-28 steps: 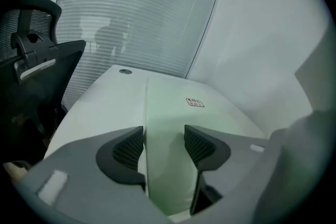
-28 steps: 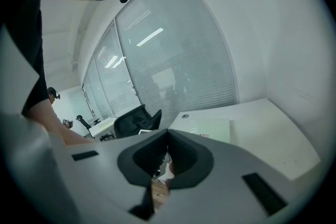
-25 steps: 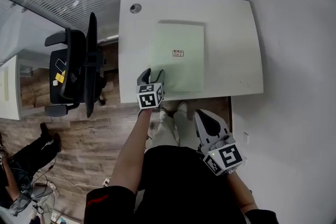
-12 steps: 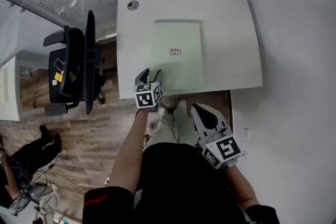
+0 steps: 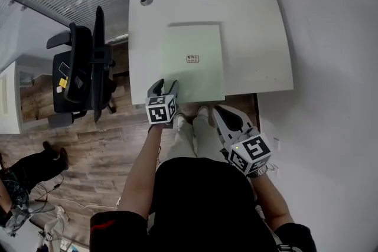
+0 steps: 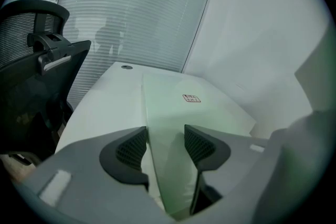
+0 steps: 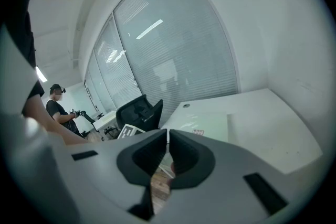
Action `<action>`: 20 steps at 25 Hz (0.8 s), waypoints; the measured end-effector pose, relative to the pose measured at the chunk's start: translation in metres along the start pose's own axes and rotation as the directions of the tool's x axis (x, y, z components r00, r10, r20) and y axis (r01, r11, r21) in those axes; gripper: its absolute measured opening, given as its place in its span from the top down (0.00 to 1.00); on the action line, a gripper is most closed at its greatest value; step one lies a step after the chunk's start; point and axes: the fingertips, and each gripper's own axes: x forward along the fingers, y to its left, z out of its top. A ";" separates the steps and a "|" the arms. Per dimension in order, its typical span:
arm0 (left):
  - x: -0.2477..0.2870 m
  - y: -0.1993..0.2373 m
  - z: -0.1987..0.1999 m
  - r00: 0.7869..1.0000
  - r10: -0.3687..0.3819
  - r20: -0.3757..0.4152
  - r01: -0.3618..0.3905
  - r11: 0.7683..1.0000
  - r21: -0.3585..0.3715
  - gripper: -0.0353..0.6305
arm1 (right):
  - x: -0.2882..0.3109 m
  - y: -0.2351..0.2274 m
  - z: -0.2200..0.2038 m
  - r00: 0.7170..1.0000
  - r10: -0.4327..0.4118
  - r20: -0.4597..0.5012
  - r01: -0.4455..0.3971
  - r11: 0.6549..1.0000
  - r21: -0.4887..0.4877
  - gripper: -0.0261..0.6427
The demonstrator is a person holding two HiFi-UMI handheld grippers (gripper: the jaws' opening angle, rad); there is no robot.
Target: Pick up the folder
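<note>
White worktop [image 5: 260, 38] carried a pale green folder [image 5: 192, 77], lying flat near the front edge. At the folder's near left corner the left hand-held gripper [image 5: 164, 87] stood with jaws apart, the folder's edge between them. Off the front edge, the right hand-held gripper [image 5: 220, 114] was closed and empty.

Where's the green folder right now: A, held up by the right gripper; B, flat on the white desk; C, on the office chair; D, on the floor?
B: the green folder lies flat on the white desk, with the left gripper open at its near left corner.
</note>
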 end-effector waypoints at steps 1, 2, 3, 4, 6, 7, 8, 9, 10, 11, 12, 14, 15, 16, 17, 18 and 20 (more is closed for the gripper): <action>-0.003 0.000 -0.003 1.000 0.000 -0.001 0.000 1.000 0.000 0.61 | 0.001 -0.002 -0.005 1.000 0.001 -0.011 -0.001 1.000 -0.001 0.96; -0.006 0.000 -0.005 1.000 0.000 -0.002 0.000 1.000 0.001 0.61 | 0.001 -0.005 -0.012 1.000 0.003 -0.024 -0.003 1.000 0.002 0.96; -0.009 0.000 -0.009 1.000 0.001 -0.002 -0.001 1.000 0.002 0.61 | 0.002 -0.008 -0.019 0.999 0.004 -0.040 -0.004 1.000 0.010 0.96; -0.012 0.000 -0.012 1.000 0.002 -0.003 -0.002 1.000 0.001 0.61 | 0.003 -0.012 -0.027 0.998 0.005 -0.057 -0.004 1.000 0.022 0.96; -0.018 -0.001 -0.019 1.000 0.002 -0.004 -0.002 1.000 -0.001 0.61 | 0.006 -0.019 -0.043 0.996 0.014 -0.091 -0.009 0.998 0.055 0.82; -0.021 -0.001 -0.022 1.000 0.002 -0.004 -0.002 1.000 -0.001 0.61 | 0.007 -0.022 -0.050 0.994 0.019 -0.106 -0.012 0.998 0.069 0.77; -0.024 -0.001 -0.024 1.000 0.001 -0.005 -0.001 1.000 0.000 0.61 | 0.009 -0.025 -0.056 0.993 0.021 -0.119 -0.011 0.997 0.080 0.77; -0.026 0.000 -0.026 1.000 0.001 -0.006 -0.001 1.000 0.002 0.61 | 0.011 -0.028 -0.062 0.991 0.017 -0.131 -0.006 0.996 0.085 0.75; -0.029 0.001 -0.028 1.000 0.000 -0.007 0.000 1.000 0.003 0.61 | 0.013 -0.030 -0.068 0.990 0.011 -0.141 0.001 0.996 0.087 0.73; -0.031 0.001 -0.030 1.000 0.000 -0.009 0.000 1.000 0.004 0.61 | 0.014 -0.033 -0.074 0.988 0.005 -0.151 0.009 0.996 0.090 0.72; -0.033 0.002 -0.031 1.000 0.000 -0.011 0.000 1.000 0.005 0.61 | 0.016 -0.036 -0.080 0.987 0.001 -0.159 0.015 0.995 0.097 0.70; -0.036 0.002 -0.034 1.000 -0.001 -0.015 0.001 1.000 0.007 0.61 | 0.018 -0.042 -0.094 0.986 0.002 -0.169 0.020 0.991 0.133 0.67; -0.037 0.002 -0.036 1.000 0.000 -0.016 0.000 1.000 0.008 0.61 | 0.020 -0.046 -0.101 0.985 0.006 -0.173 0.022 0.987 0.158 0.65; -0.038 0.002 -0.037 1.000 0.001 -0.017 0.000 1.000 0.009 0.61 | 0.021 -0.051 -0.109 0.985 0.007 -0.175 0.026 0.982 0.185 0.63; -0.039 0.002 -0.038 1.000 0.002 -0.018 -0.002 1.000 0.010 0.61 | 0.023 -0.056 -0.116 0.984 0.005 -0.178 0.033 0.977 0.212 0.62; -0.040 0.002 -0.039 1.000 0.003 -0.019 -0.003 1.000 0.011 0.61 | 0.025 -0.063 -0.124 0.984 0.002 -0.181 0.042 0.970 0.238 0.61; -0.042 0.003 -0.040 1.000 0.006 -0.025 -0.006 1.000 0.011 0.61 | 0.029 -0.076 -0.138 0.983 -0.003 -0.184 0.058 0.953 0.296 0.59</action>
